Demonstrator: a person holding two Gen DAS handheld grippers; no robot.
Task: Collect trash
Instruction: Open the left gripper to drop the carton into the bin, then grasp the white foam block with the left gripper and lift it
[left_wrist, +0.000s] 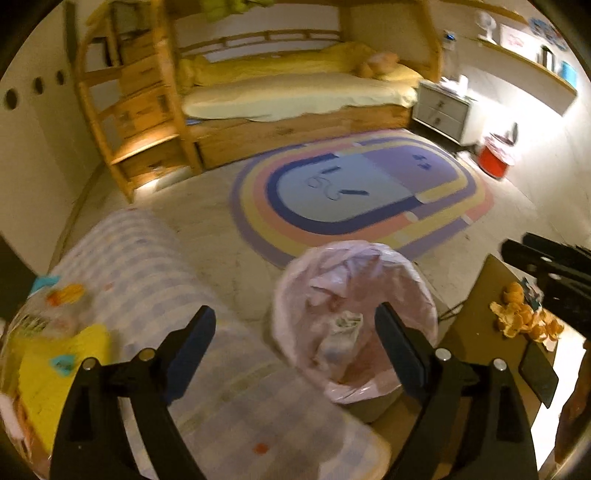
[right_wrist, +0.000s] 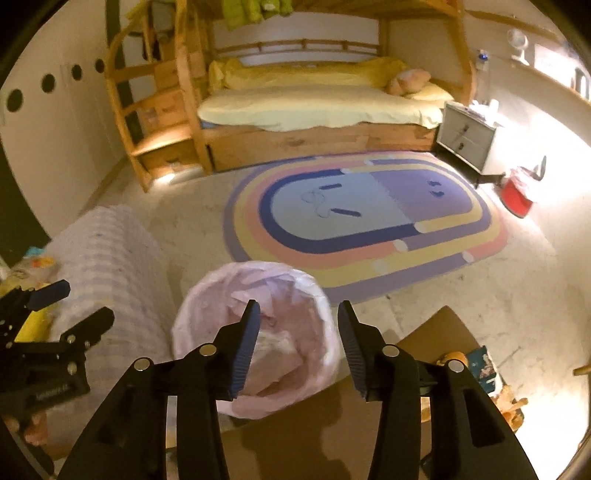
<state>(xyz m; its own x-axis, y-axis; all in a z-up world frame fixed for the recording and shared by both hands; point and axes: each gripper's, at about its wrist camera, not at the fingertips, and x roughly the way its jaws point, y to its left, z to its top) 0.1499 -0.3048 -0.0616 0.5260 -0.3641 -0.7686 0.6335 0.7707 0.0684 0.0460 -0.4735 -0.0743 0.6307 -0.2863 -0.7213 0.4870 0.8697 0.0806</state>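
A trash bin lined with a pink bag (left_wrist: 354, 317) stands on the floor between a sofa and a brown table; it also shows in the right wrist view (right_wrist: 258, 332). Crumpled wrappers (left_wrist: 345, 325) lie inside it. My left gripper (left_wrist: 295, 343) is open and empty, above the bin's left side. My right gripper (right_wrist: 297, 343) is open and empty, right above the bin. Orange peels (left_wrist: 524, 317) lie on the brown table (left_wrist: 480, 295) at the right. The right gripper shows at the left wrist view's right edge (left_wrist: 546, 266), the left gripper at the right wrist view's left edge (right_wrist: 66, 306).
A checked sofa (left_wrist: 147, 280) with yellow and blue packets (left_wrist: 55, 350) is at the left. A phone (left_wrist: 537, 373) lies on the table. A colourful rug (left_wrist: 362, 192), a wooden bunk bed (left_wrist: 295, 96), a nightstand (left_wrist: 441, 107) and a red bin (left_wrist: 493, 157) lie beyond.
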